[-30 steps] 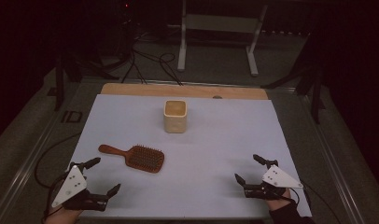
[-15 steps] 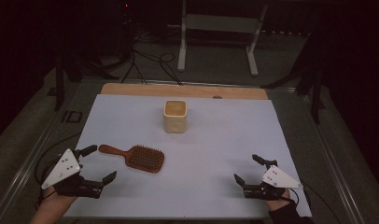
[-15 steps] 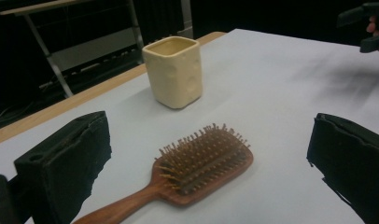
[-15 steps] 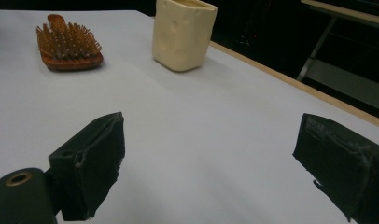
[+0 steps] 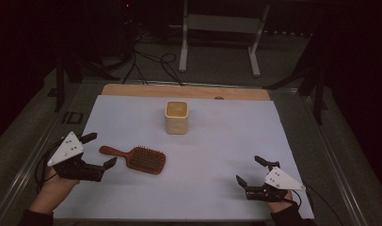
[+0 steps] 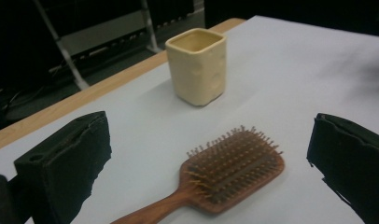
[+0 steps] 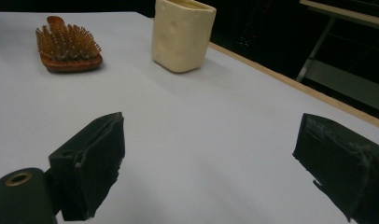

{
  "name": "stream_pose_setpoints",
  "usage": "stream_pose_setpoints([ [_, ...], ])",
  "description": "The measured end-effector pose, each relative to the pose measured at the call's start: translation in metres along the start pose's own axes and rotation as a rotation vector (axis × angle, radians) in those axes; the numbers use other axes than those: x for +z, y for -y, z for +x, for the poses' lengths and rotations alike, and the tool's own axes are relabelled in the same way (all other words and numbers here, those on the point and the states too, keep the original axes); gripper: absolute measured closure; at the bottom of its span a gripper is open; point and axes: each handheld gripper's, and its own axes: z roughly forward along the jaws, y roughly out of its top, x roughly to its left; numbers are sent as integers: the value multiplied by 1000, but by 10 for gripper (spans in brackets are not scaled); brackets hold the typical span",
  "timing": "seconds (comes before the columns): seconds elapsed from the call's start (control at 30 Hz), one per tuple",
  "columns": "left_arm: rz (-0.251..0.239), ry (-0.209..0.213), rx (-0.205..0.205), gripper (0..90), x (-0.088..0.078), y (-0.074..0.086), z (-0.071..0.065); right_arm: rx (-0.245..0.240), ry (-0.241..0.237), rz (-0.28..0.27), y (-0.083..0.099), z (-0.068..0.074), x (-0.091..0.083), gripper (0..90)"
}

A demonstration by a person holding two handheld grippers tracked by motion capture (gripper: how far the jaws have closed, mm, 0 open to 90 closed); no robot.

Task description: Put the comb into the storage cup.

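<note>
Hairbrush (image 5: 136, 159) lies bristles up on white table sheet (image 5: 217, 141), handle toward left gripper (image 5: 100, 151), jaws wide, just beside it. Cream cup (image 5: 177, 117) upright behind. Right gripper (image 5: 249, 170) wide, empty, well apart.

A wooden hairbrush (image 5: 137, 159) lies flat on the white table cover, bristles up, its oval paddle head toward the middle of the table and its slim handle pointing to the left edge. Well beyond it, a cream square-sided cup (image 5: 177, 117) stands upright, open at the top, with shallow dimples on its walls.
</note>
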Motion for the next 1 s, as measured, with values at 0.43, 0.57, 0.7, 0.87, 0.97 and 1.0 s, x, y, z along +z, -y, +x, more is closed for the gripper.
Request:
stream_pose_setpoints([
  [0.43, 90, 11, -13, 0, 22, -4, 22, -1, -3, -6, -1, 1, 0, 84],
  [0.57, 113, 17, -27, 0, 28, -1, 30, -2, -4, -4, -1, 1, 0, 84],
  [0.7, 132, 17, -19, 18, 34, 0, 34, 0, -3, -4, -1, 1, 0, 84],
  [0.87, 148, 8, -35, 24, 41, 3, 43, -1, -5, -6, -1, 2, 0, 84],
  [0.97, 156, 4, -33, 41, 45, 6, 48, 0, -6, -8, -1, 2, 0, 84],
  [1.0, 162, 4, -32, 52, 47, 7, 49, 1, -6, -9, -1, 2, 0, 84],
])
